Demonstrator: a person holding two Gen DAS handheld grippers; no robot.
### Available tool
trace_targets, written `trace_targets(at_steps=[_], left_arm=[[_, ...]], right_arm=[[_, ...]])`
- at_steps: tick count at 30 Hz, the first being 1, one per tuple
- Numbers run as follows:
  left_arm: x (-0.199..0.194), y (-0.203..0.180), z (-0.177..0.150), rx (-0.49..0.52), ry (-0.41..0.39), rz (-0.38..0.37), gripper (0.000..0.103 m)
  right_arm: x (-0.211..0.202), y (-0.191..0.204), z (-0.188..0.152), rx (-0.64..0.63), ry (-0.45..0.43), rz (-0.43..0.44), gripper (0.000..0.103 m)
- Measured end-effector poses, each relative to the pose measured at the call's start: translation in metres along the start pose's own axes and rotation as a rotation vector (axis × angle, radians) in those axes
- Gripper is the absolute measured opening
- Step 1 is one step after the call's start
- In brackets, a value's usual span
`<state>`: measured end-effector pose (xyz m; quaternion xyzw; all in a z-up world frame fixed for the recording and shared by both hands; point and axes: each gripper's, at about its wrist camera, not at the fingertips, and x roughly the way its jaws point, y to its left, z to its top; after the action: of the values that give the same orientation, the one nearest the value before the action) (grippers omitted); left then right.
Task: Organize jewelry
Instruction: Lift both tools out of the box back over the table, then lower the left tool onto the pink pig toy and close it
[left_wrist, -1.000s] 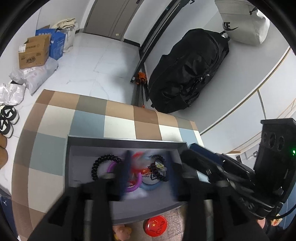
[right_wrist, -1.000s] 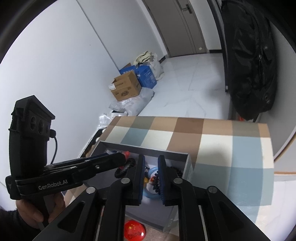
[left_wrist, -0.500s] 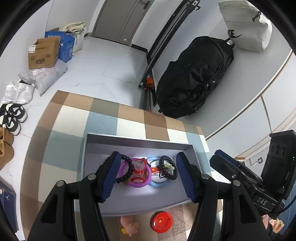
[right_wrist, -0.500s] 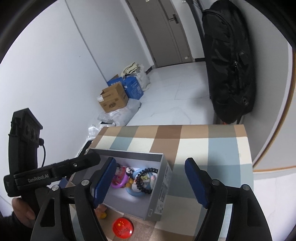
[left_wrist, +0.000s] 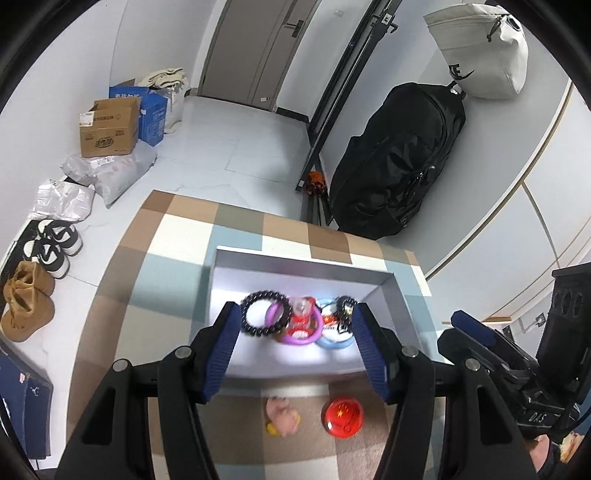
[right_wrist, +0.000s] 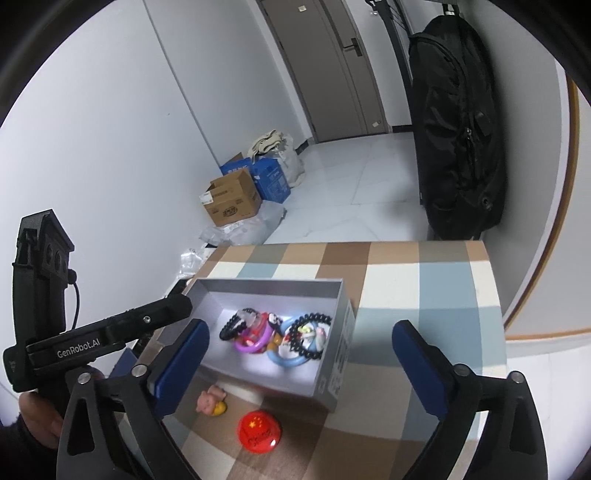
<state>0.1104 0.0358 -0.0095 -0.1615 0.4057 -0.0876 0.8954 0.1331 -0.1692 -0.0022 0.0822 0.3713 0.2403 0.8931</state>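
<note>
Grey box (left_wrist: 303, 266) of bracelets (left_wrist: 264, 314) ahead of left tool (left_wrist: 293, 354), fingers spread

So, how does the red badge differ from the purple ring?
The red badge lies on the checked cloth outside the grey box; the purple ring lies inside it. The badge is a solid disc with yellow stars; the ring is open in the middle and overlaps other pieces. Both are round.

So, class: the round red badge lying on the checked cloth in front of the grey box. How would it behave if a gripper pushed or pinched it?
The red badge looks glossy and domed, so fingers may slip off it. It lies flat on the cloth, so a push would probably slide it, not roll it. It seems thin, likely light and hard to pinch from above.
</note>
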Motion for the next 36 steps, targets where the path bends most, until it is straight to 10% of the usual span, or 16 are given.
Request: trace_targets(at_steps=[12, 36], left_arm=[[-0.021, 0.016, -0.019, -0.03, -0.045, 0.055, 0.064], [0.02, 0.005, -0.056, 0.071, 0.161, 0.111, 0.069]], right_arm=[[-0.006, 0.014, -0.033, -0.009, 0.044, -0.028, 0.103], [-0.007, -0.005, -0.061, 0.039, 0.125, -0.085, 0.103]])
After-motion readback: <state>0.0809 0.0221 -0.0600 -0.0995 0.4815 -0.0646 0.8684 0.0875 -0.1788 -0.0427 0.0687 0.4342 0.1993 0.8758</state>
